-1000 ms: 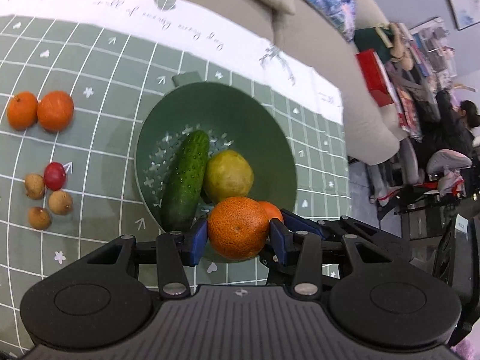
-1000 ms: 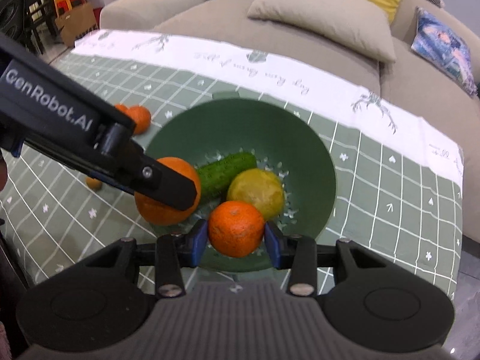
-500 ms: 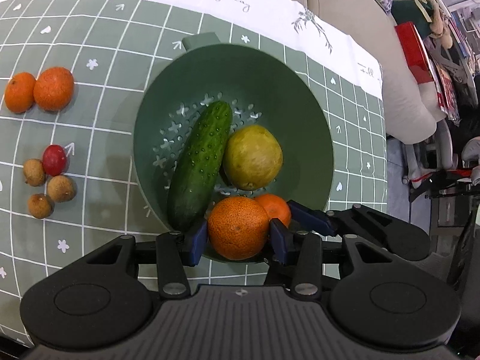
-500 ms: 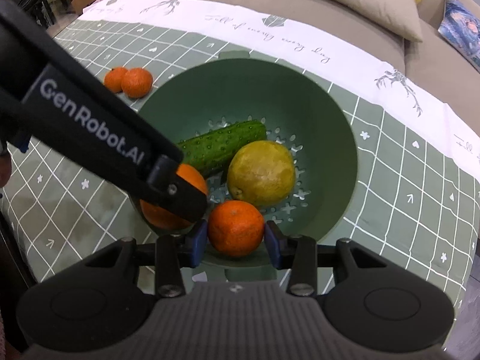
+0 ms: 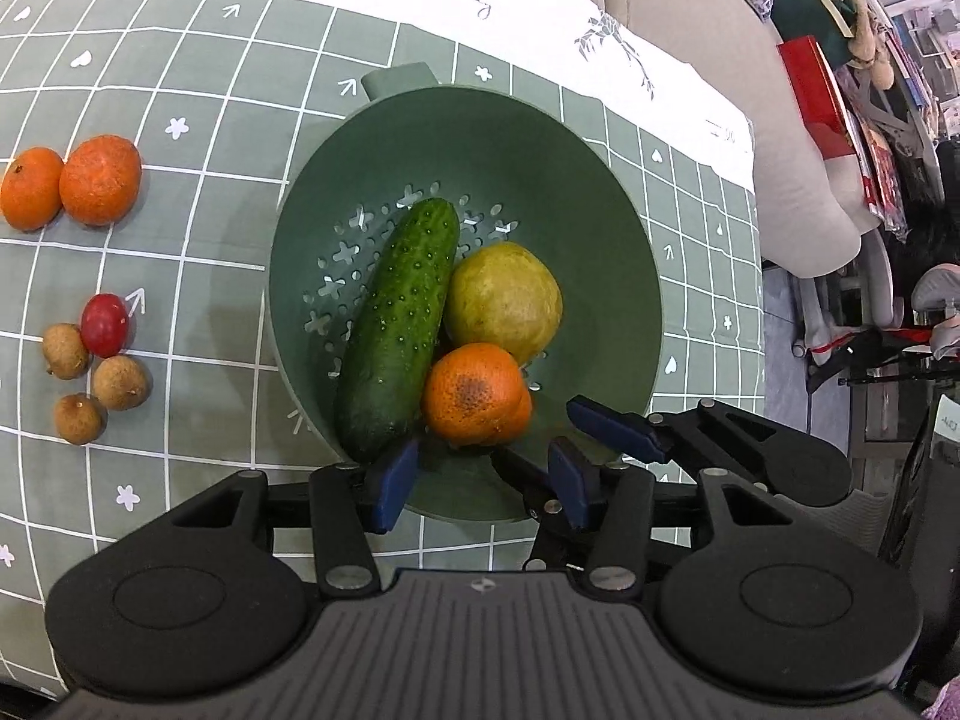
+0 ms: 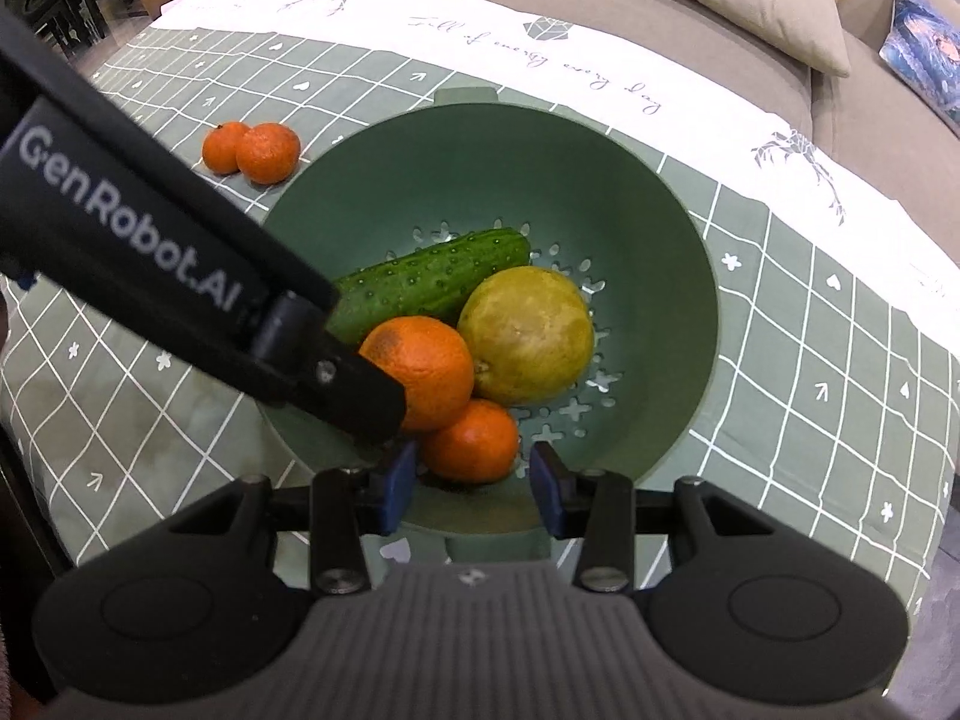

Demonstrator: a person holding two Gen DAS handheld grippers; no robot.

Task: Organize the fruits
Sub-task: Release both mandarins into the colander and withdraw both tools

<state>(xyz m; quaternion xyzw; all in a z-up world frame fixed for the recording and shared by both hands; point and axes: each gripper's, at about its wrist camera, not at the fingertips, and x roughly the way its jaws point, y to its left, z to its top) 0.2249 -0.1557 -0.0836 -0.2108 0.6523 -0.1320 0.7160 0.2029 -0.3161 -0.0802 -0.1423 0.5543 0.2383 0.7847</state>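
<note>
1. left gripper has just been opening; its jaws stand wide, the large orange released in the green colander.
2. right gripper: jaws look parted around the small orange, contact unclear.
3. risk: the oranges roll and knock together as the grippers withdraw.

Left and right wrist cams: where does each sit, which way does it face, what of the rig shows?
Left wrist: on the left gripper, steeply down at the green colander; own open jaws, just widened off the larger orange, plus right gripper tips.
Right wrist: on the right gripper, down into the colander; own jaws around the smaller orange, left gripper's finger crossing.
Shared: colander, cucumber, yellow citrus, both oranges, two tangerines.
</note>
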